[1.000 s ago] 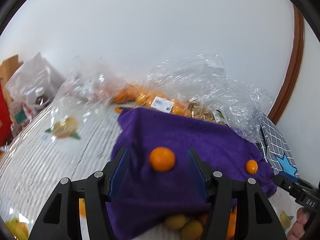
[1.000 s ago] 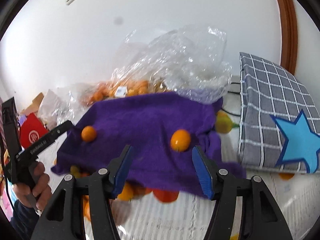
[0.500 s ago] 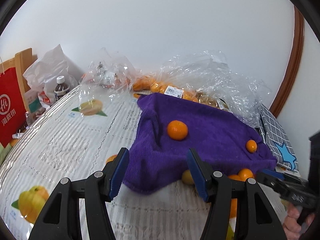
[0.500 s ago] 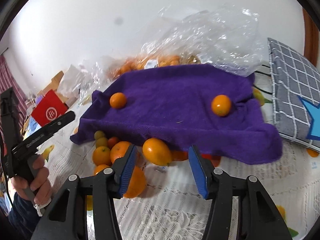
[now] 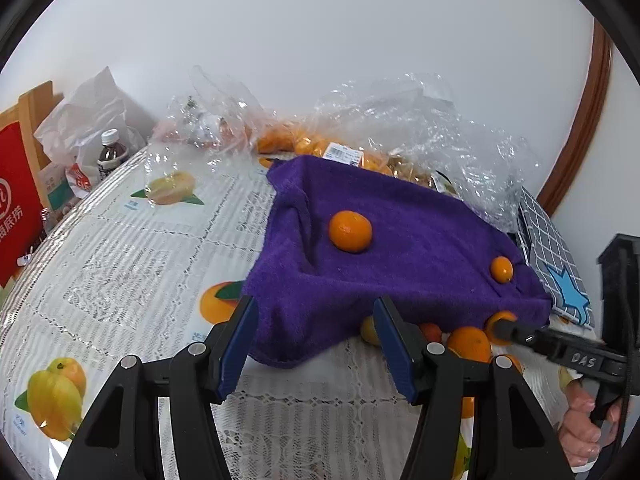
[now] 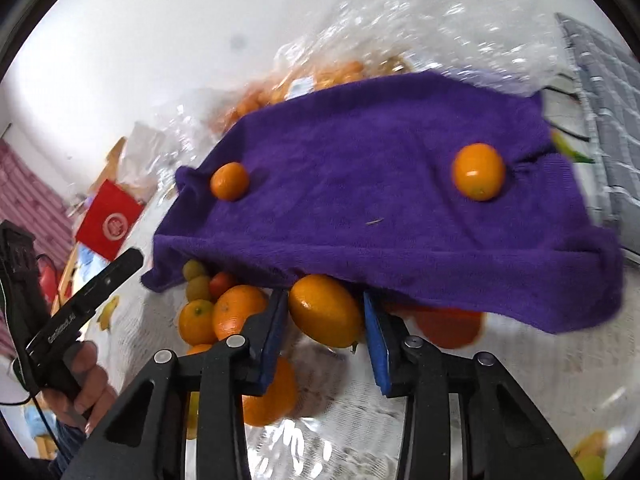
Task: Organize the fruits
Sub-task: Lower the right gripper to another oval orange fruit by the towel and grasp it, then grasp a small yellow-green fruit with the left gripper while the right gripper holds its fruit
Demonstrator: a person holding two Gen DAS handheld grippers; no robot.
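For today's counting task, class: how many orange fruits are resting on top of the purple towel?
2. A round orange fruit lies toward the left side of the purple towel; a smaller oval orange fruit lies near its right edge. More fruit sits underneath, partly hidden.

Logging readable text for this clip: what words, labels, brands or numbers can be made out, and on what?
"DAS": white letters on the black handle of the right tongs, the end of a longer word.
Red bag: white Chinese characters, cut off at the frame edge.
White price label on the clear bag of oranges: too small to read.
Bottle label: too small to read.
Left tongs handle lettering: blurred.
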